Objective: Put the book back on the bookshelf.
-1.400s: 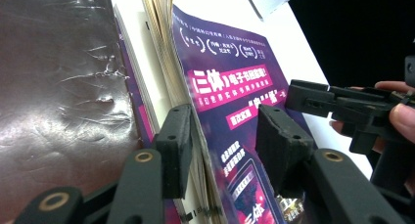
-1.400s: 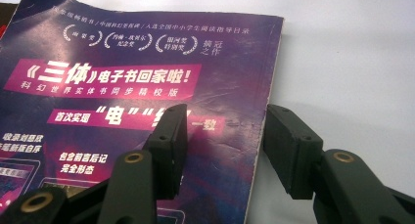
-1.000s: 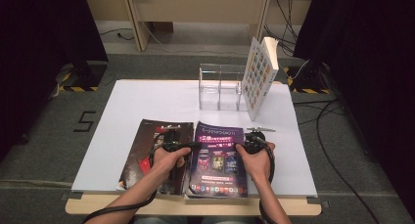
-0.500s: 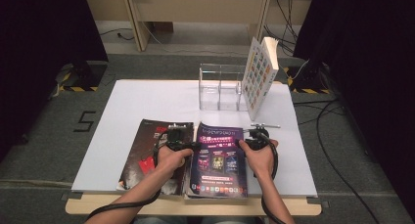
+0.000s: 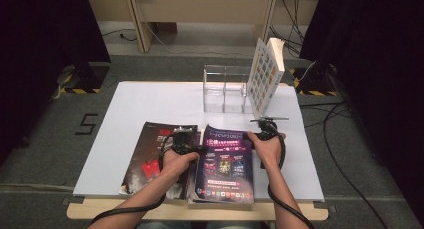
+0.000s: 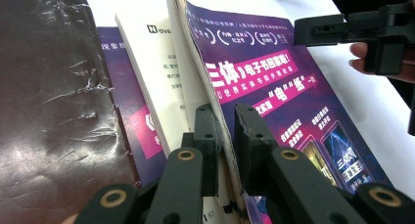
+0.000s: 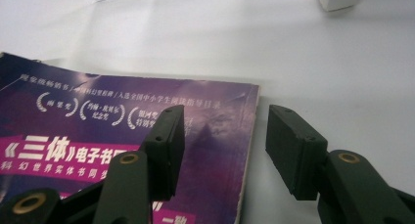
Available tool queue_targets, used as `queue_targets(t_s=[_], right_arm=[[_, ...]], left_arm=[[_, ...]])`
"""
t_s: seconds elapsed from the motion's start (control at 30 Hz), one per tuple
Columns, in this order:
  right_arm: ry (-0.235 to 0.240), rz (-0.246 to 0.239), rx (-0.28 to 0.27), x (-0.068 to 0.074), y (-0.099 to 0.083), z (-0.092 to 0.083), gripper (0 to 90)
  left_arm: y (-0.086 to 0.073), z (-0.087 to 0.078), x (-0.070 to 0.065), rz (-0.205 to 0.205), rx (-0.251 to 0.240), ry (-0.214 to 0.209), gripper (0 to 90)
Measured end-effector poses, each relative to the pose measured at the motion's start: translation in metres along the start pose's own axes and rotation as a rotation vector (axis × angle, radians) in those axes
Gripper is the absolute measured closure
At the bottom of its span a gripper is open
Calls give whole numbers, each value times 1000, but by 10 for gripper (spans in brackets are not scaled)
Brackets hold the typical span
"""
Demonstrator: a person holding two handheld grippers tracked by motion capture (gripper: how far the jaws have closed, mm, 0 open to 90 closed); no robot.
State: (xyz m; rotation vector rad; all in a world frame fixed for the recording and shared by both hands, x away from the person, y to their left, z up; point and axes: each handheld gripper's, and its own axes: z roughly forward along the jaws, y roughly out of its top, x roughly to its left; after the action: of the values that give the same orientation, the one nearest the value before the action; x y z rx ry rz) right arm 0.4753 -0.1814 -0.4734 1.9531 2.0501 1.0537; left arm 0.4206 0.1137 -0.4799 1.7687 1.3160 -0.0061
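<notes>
A purple magazine point(image 5: 225, 164) lies at the table's near edge, beside a dark magazine point(image 5: 155, 154) on its left. My left gripper point(image 5: 197, 149) is shut on the purple magazine's point(image 6: 274, 87) left edge, its jaws point(image 6: 226, 116) pinching the cover and top pages above the white pages below. The dark magazine point(image 6: 49, 111) lies just to its left. My right gripper point(image 5: 255, 134) sits at the purple magazine's far right corner. Its jaws point(image 7: 226, 121) have just been opening and straddle the cover's point(image 7: 98, 126) right edge, one finger over the cover, one over bare table. That gripper point(image 6: 337, 28) also shows across the cover.
A clear acrylic holder point(image 5: 225, 89) stands at the back of the white table point(image 5: 150, 104), with a thick colourful book point(image 5: 265, 74) leaning upright at its right end. Cables trail over the floor to the right.
My left gripper has closed on the purple magazine's left edge. The right hand has slid away from me along the right edge toward the far corner, its jaws slightly wider.
</notes>
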Motion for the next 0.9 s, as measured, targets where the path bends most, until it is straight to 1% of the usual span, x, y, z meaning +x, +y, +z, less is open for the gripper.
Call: queue_targets(t_s=[0.03, 0.07, 0.1, 0.13, 0.2, 0.27, 0.3, 0.37, 0.4, 0.47, 0.57, 0.67, 0.7, 0.8, 0.9], right_arm=[[3, 7, 5, -1, 0, 1, 494], [8, 12, 9, -1, 1, 1, 492], [14, 16, 8, -2, 2, 1, 492], [15, 13, 9, -2, 2, 2, 491], [12, 12, 15, -2, 3, 1, 492], [12, 11, 16, -2, 3, 2, 492], [16, 12, 15, -3, 3, 2, 493], [16, 27, 20, -3, 3, 2, 500], [17, 23, 21, -4, 4, 2, 500], [12, 32, 24, -4, 4, 2, 530], [11, 43, 24, -4, 4, 2, 543], [15, 75, 24, -7, 4, 1, 585], [17, 92, 30, -8, 5, 1, 598], [20, 124, 50, -10, 6, -1, 639], [23, 128, 57, -11, 7, -2, 653]], left_arm=[[-1, 1, -1, -9, 3, -12, 800], [-1, 1, -2, -7, 6, -19, 800], [-1, 1, -2, -7, 6, -19, 800], [-3, 2, -5, 2, 7, -18, 800], [-2, 2, -5, 2, 8, -18, 799], [-2, 2, -4, -9, 10, -25, 798], [-2, 2, -4, -8, 9, -25, 798], [-2, 2, -5, 3, 10, -18, 798], [-2, 2, -5, 3, 10, -18, 799], [-2, 2, -6, 6, 13, -11, 799], [-2, 3, -6, 9, 15, -7, 800], [-1, 3, -6, 12, 19, -5, 800], [-1, 3, -6, 12, 19, -5, 799], [0, 3, -7, 16, 25, -3, 799], [0, 3, -7, 16, 28, -3, 799]])
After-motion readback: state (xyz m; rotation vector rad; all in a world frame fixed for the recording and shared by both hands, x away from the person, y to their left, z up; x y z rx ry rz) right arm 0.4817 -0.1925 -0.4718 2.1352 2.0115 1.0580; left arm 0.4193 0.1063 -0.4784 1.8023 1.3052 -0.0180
